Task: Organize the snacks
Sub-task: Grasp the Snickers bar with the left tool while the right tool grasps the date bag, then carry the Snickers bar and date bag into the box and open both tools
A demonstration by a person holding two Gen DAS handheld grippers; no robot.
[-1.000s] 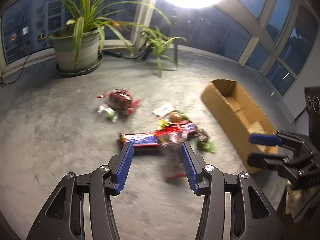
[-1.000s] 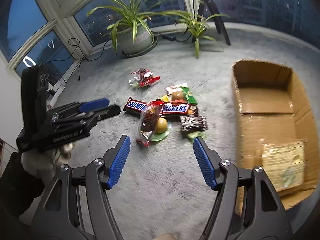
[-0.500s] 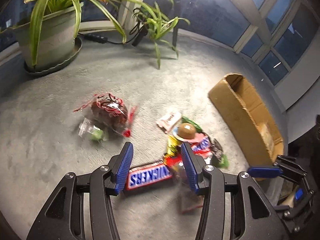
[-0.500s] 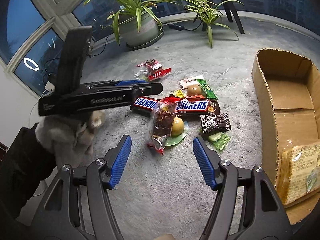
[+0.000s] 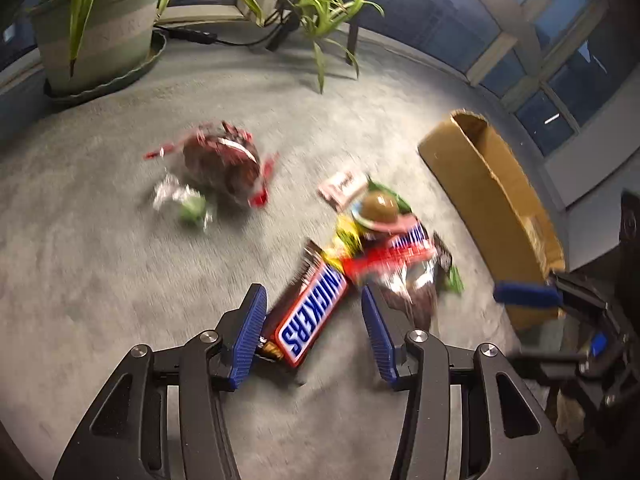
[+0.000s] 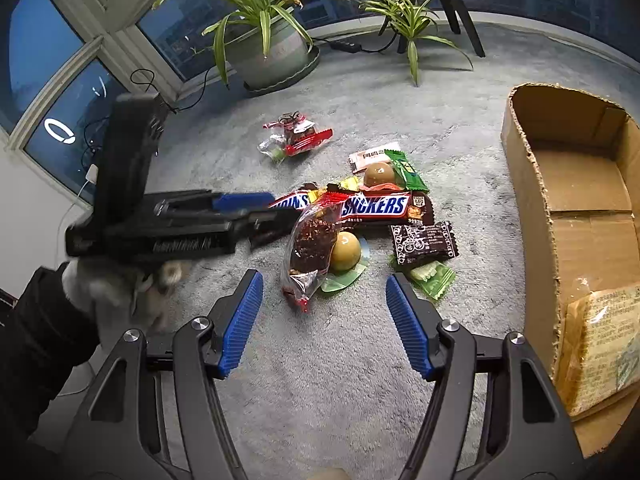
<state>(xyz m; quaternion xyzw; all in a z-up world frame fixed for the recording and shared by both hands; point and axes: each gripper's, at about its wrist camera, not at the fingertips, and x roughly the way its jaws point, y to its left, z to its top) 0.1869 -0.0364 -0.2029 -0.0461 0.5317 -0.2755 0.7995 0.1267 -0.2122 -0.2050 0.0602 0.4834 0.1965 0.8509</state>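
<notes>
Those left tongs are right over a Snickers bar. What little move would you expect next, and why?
Probably closing the left tongs on the Snickers bar: they are open, the bar's near end lies between their blue pads, and the cardboard box stands open nearby.

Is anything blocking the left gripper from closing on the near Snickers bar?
Nothing visible does. The left gripper is open with the near Snickers bar lying between its fingers, one end against the left finger. The bar's far end tucks into the snack pile, which might drag along when it is lifted.
</notes>
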